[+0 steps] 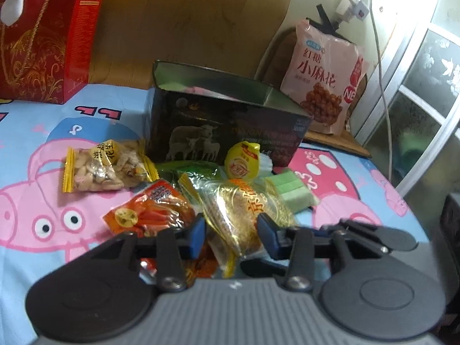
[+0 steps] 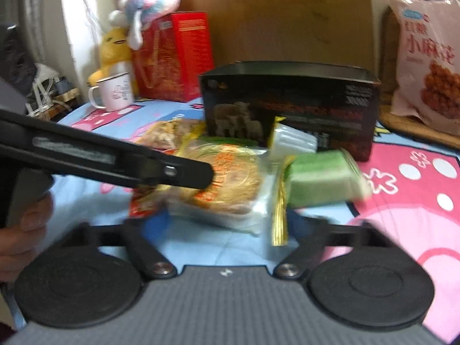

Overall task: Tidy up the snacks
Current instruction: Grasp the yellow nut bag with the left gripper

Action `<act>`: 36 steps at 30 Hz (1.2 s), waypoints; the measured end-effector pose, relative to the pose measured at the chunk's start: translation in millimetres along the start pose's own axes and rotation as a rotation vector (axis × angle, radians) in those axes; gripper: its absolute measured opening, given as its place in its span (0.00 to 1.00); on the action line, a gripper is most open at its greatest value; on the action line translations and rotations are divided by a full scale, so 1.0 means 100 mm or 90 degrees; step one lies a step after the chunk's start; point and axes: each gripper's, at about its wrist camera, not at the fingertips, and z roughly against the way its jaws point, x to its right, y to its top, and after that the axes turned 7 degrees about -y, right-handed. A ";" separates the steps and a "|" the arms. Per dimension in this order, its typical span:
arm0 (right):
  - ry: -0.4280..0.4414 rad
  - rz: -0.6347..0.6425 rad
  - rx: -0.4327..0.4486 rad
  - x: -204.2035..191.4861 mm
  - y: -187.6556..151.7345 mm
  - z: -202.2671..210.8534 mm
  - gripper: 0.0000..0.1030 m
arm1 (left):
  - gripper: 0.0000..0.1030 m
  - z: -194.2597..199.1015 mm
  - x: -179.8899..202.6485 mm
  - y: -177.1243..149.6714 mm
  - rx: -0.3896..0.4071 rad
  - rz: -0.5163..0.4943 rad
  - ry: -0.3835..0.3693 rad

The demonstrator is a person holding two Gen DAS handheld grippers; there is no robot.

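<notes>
Gold-wrapped pastry lies atop the snack pile before the black box; your left gripper straddles it, jaws apart. Close, lift, box it. Right gripper spread wide, empty.

snack wrappers: glossy clear plastic | box: glossy black card | sheet: matt cloth | headboard: smooth wood
</notes>
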 end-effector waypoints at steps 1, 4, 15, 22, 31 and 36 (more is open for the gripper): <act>0.009 -0.001 0.006 -0.01 -0.01 0.06 0.50 | 0.37 0.06 0.03 0.01 0.007 -0.003 0.000; 0.041 -0.018 0.032 -0.01 0.03 0.24 0.40 | 0.37 0.25 0.11 0.11 0.038 -0.020 -0.003; -0.013 -0.007 0.156 0.20 0.89 -0.23 0.41 | 0.39 -0.29 0.11 1.12 0.138 -0.077 0.062; -0.121 -0.024 0.160 0.48 0.89 -0.43 0.54 | 0.44 -0.82 0.10 1.27 0.092 -0.077 0.052; -0.043 -0.119 0.188 0.61 0.52 0.10 0.66 | 0.51 0.03 -0.30 0.94 0.165 -0.009 0.083; 0.094 -0.154 0.059 0.34 0.28 -0.11 0.66 | 0.49 0.33 -0.70 0.43 0.120 0.068 0.126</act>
